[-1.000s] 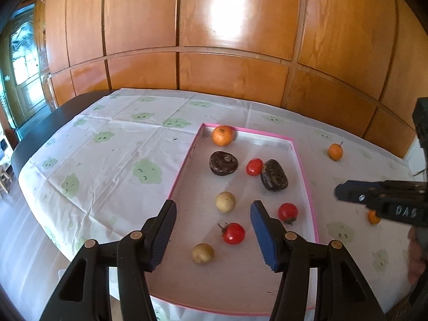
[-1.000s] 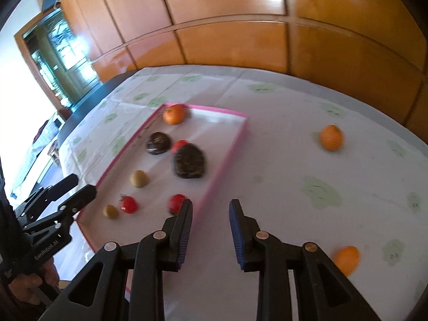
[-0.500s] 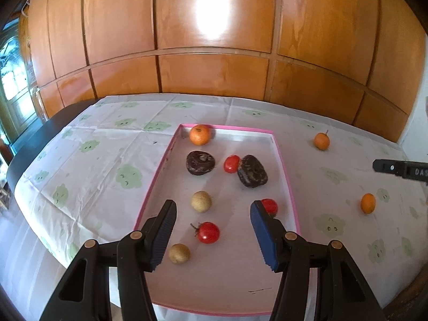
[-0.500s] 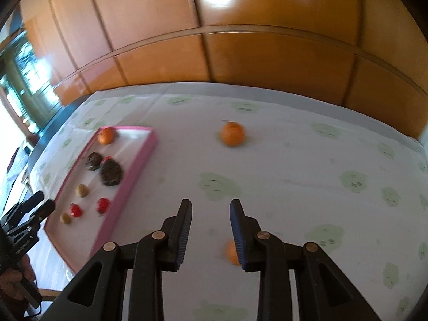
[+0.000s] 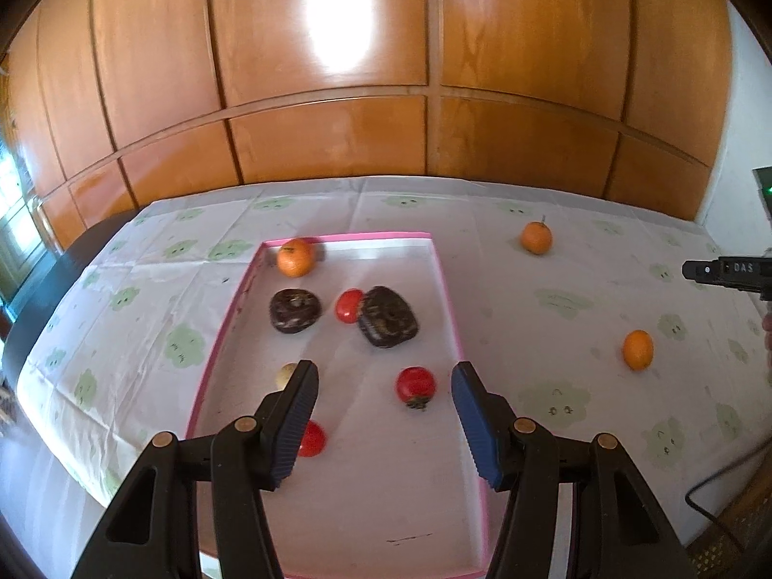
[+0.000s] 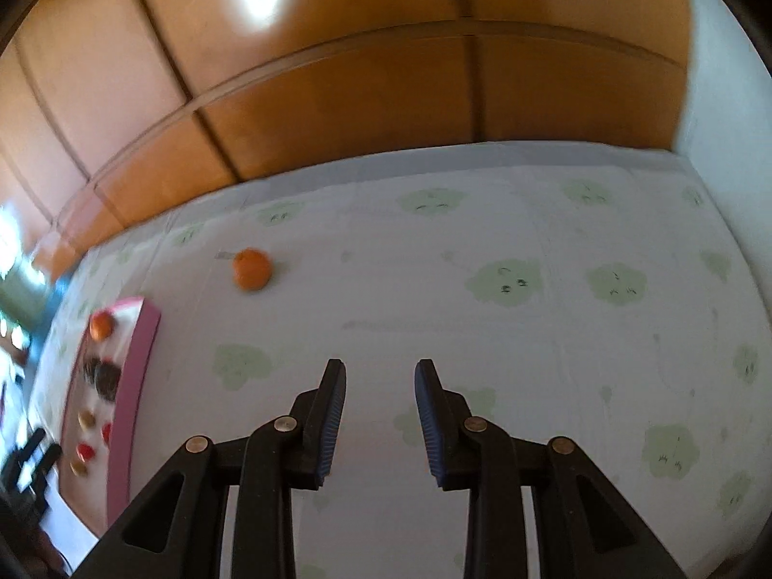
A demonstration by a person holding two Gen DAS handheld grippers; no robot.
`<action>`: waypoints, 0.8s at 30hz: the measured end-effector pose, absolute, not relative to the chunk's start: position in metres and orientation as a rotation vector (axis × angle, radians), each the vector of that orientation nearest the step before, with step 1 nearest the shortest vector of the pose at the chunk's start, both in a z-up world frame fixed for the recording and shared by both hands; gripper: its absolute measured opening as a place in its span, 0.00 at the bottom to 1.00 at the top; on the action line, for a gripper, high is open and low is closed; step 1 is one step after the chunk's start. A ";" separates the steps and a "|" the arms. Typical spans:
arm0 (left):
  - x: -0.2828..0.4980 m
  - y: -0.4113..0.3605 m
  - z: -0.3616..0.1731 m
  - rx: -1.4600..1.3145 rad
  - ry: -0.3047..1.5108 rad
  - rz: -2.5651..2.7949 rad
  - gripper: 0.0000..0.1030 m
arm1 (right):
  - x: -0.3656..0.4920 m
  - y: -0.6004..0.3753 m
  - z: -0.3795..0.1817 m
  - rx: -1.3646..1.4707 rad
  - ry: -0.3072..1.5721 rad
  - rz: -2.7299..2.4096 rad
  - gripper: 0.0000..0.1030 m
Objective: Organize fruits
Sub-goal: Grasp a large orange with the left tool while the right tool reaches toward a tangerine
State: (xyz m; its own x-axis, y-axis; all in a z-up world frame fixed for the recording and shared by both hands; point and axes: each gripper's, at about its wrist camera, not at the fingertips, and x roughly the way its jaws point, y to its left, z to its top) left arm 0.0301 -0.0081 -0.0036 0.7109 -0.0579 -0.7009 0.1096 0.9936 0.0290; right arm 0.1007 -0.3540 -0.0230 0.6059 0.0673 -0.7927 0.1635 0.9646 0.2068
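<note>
Here the left gripper (image 5: 383,415) hangs spread and empty over the pink tray (image 5: 446,289); a red tomato (image 5: 416,386) lies between its fingers, dark fruits (image 5: 386,316) beyond. The right gripper (image 6: 379,420) gapes empty over tablecloth (image 6: 482,337), an orange (image 6: 251,268) far ahead-left

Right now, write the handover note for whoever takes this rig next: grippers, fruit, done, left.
Left gripper: open, empty, above the pink tray.
Right gripper: open, empty, above the tablecloth.
In the tray: one orange, three tomatoes, two dark fruits, a pale round fruit half hidden behind the left gripper's finger.
Left to do: far orange and near orange lie on the cloth right of the tray; the near one is out of the right wrist view.
</note>
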 end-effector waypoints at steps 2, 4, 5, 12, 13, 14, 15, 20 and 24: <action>0.032 -0.018 -0.004 0.087 0.778 -0.107 0.57 | 0.100 -0.357 -0.023 0.289 0.918 -0.063 0.29; 0.034 -0.027 -0.005 0.101 0.780 -0.120 0.57 | 0.100 -0.359 -0.022 0.299 0.917 -0.060 0.29; 0.036 -0.033 -0.006 0.111 0.783 -0.130 0.57 | 0.100 -0.359 -0.022 0.298 0.915 -0.061 0.29; 0.045 -0.072 -0.010 0.171 0.790 -0.200 0.57 | 0.100 -0.372 -0.029 0.325 0.953 -0.150 0.31; 0.046 -0.077 -0.010 0.180 0.790 -0.211 0.57 | 0.099 -0.374 -0.029 0.330 0.952 -0.157 0.31; 0.047 -0.083 -0.011 0.187 0.793 -0.222 0.57 | 0.098 -0.376 -0.028 0.333 0.949 -0.170 0.31; 0.048 -0.089 -0.012 0.193 0.795 -0.231 0.57 | 0.097 -0.378 -0.028 0.336 0.946 -0.181 0.31; 0.054 -0.112 -0.016 0.222 0.804 -0.282 0.58 | 0.093 -0.388 -0.025 0.376 0.927 -0.212 0.31; 0.059 -0.133 -0.021 0.241 0.814 -0.341 0.61 | 0.091 -0.393 -0.025 0.409 0.924 -0.224 0.32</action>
